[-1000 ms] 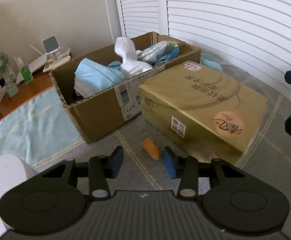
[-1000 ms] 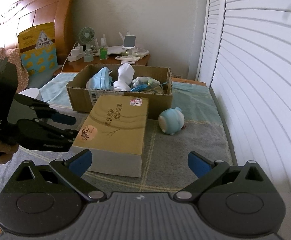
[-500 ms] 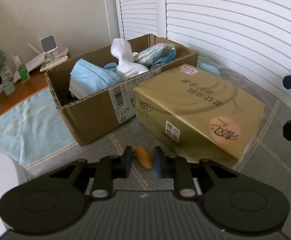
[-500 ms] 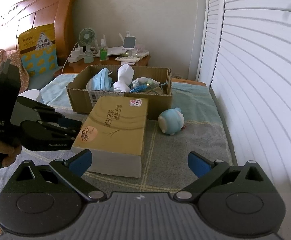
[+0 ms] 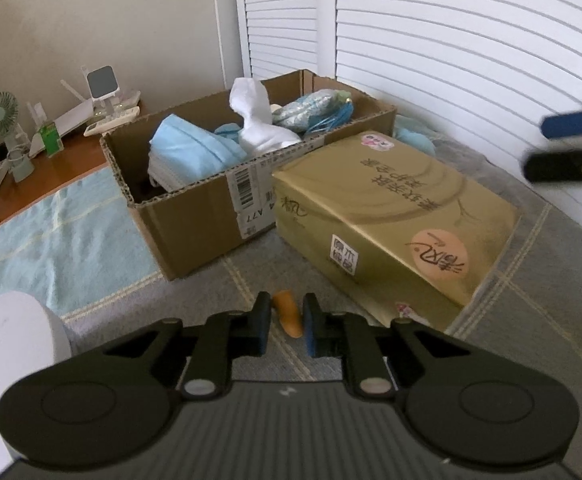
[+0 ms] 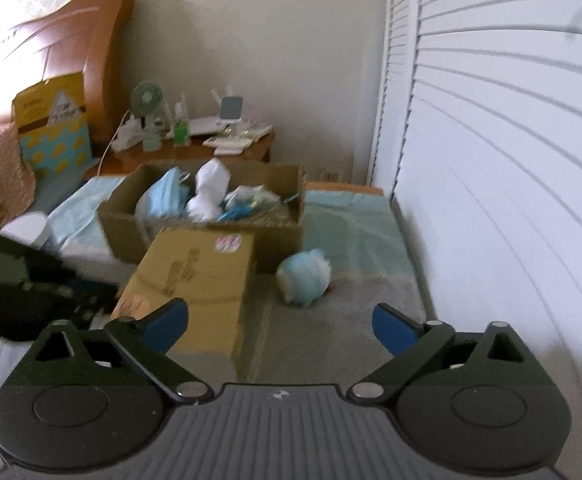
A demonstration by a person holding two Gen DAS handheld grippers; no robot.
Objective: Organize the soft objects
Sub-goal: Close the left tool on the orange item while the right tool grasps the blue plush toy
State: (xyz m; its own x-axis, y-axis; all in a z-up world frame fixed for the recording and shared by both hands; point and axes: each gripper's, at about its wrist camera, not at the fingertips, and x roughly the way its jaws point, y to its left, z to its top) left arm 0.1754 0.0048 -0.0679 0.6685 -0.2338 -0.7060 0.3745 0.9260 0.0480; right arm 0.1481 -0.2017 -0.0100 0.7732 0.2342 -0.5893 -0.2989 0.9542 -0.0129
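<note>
My left hand-held gripper (image 5: 287,322) had drawn its jaws narrow about the small orange soft piece (image 5: 287,312) lying on the grey bed cover (image 5: 511,320), though I could not tell whether the pads truly pressed it. I held it low and slanted down because the piece lay flat. The open brown cardboard box (image 5: 195,220), holding blue cloths and a white sock, sat just behind, a likely home for it. The gold-wrapped tissue pack (image 5: 391,216) crowded the right side, its near corner close to my fingers. My right hand-held gripper (image 6: 281,326) hung wide and empty, its jaws having just eased slightly inward, near the round pale-blue plush toy (image 6: 305,276) beside the white slatted doors (image 6: 491,160), where open cover remained
</note>
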